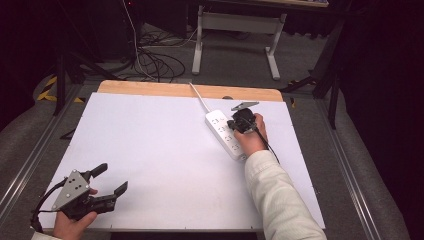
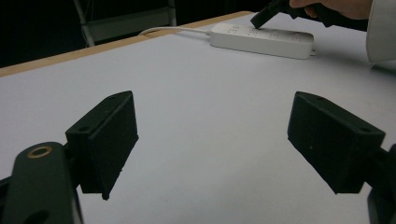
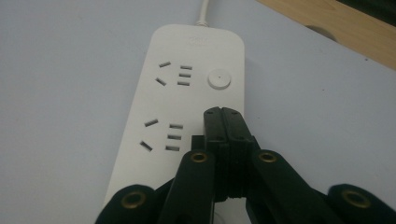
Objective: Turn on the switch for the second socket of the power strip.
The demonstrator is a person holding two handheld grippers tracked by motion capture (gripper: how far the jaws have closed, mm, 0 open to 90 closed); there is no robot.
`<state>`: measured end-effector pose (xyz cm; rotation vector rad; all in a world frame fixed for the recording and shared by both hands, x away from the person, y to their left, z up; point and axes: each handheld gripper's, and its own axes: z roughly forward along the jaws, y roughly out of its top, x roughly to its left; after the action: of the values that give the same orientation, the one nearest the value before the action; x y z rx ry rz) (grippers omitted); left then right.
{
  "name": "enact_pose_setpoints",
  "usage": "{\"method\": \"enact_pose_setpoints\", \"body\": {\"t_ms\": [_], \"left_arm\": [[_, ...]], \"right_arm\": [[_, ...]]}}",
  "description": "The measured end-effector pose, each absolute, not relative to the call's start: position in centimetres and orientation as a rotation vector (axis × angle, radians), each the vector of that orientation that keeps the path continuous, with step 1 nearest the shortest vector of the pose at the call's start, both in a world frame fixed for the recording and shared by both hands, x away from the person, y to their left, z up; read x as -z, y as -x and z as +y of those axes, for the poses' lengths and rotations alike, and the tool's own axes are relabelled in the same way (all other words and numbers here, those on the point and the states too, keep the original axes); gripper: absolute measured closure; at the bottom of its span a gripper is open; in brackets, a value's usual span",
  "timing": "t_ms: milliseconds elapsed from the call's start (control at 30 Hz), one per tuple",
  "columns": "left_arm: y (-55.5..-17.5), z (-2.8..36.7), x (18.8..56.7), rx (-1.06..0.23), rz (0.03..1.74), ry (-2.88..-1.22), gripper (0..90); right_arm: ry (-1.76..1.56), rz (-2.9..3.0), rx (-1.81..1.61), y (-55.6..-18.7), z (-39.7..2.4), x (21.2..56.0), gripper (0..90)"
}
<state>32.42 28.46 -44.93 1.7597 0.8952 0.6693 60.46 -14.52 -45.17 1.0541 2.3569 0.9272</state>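
A white power strip (image 1: 224, 134) lies on the white table, its cord (image 1: 198, 97) running to the far edge. In the right gripper view the power strip (image 3: 177, 107) shows its sockets and a round button (image 3: 219, 79). My right gripper (image 3: 223, 114) is shut, jaws pressed together with nothing between them, tips just above the strip's right edge a little short of the button. From above, the right gripper (image 1: 238, 123) sits over the strip. My left gripper (image 1: 111, 178) rests open near the front left corner; its jaws stand wide apart over bare table (image 2: 210, 135).
The white table top (image 1: 160, 150) has a wooden strip (image 1: 150, 89) along its far edge. Beyond it are floor cables (image 1: 155, 62) and a white table frame (image 1: 235, 30). A sleeve (image 1: 280, 200) crosses the front right of the table.
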Motion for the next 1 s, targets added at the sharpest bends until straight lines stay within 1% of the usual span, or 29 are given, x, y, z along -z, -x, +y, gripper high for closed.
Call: {"method": "enact_pose_setpoints", "body": {"t_ms": [900, 967, 1000], "left_arm": [[-32.54, 28.26, 45.02, -0.666, 0.892, -1.767, 16.3], [-32.53, 28.25, 45.02, -0.667, 0.893, -1.768, 16.3], [-32.53, 28.25, 45.03, -0.667, 0.894, -1.767, 16.3]], "right_arm": [[-1.050, 2.370, -0.894, -60.46, -14.23, 45.16, 90.0], [-1.066, 2.393, -0.946, -60.50, -14.15, 45.22, 90.0], [-1.013, 2.388, -0.892, -60.35, -13.71, 45.17, 90.0]]}}
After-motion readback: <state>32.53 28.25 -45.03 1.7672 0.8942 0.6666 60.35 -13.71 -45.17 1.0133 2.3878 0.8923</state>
